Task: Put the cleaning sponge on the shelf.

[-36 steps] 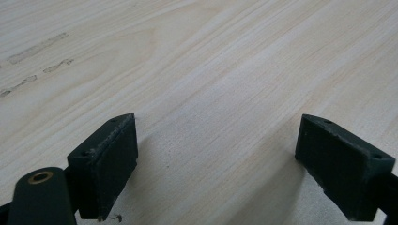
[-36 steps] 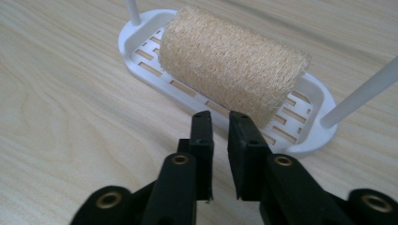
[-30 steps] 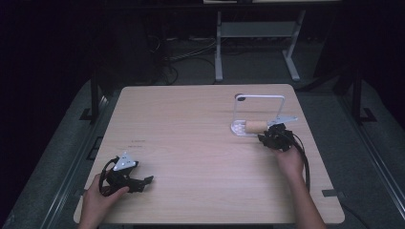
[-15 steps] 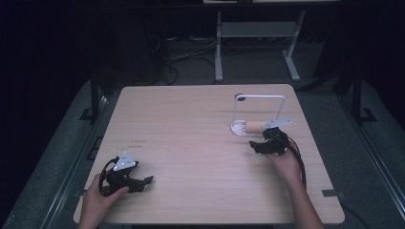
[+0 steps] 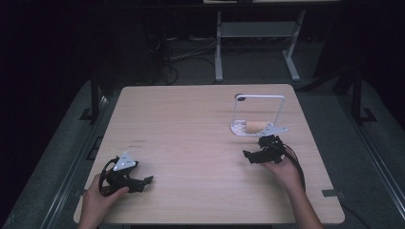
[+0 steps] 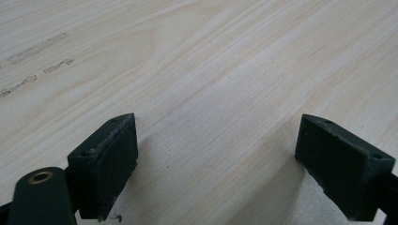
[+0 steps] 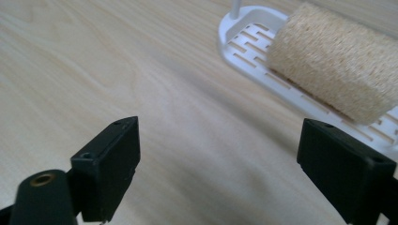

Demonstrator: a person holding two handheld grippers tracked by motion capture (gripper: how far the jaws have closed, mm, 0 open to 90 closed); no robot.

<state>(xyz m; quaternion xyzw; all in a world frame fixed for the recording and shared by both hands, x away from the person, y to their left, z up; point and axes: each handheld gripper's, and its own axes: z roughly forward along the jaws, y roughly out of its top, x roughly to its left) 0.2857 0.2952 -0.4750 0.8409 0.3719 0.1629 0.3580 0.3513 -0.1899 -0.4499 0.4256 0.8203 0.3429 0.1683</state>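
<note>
Flanking bare table (image 5: 191, 124): both claws wide, empty; right claw (image 5: 253, 156) nr loofah (image 5: 255, 127) on white rack (image 5: 237, 130)

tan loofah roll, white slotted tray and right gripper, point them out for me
tan loofah roll (image 7: 335, 72), right gripper view, middle of its rough side
white slotted plastic tray (image 7: 248, 40), right gripper view, bare slotted floor near its rim
right gripper (image 5: 255, 155), high view, midway between its fingertips

High view overlooks the table (image 5: 191, 143); both gripper views skim it closely, low and forward.
</note>
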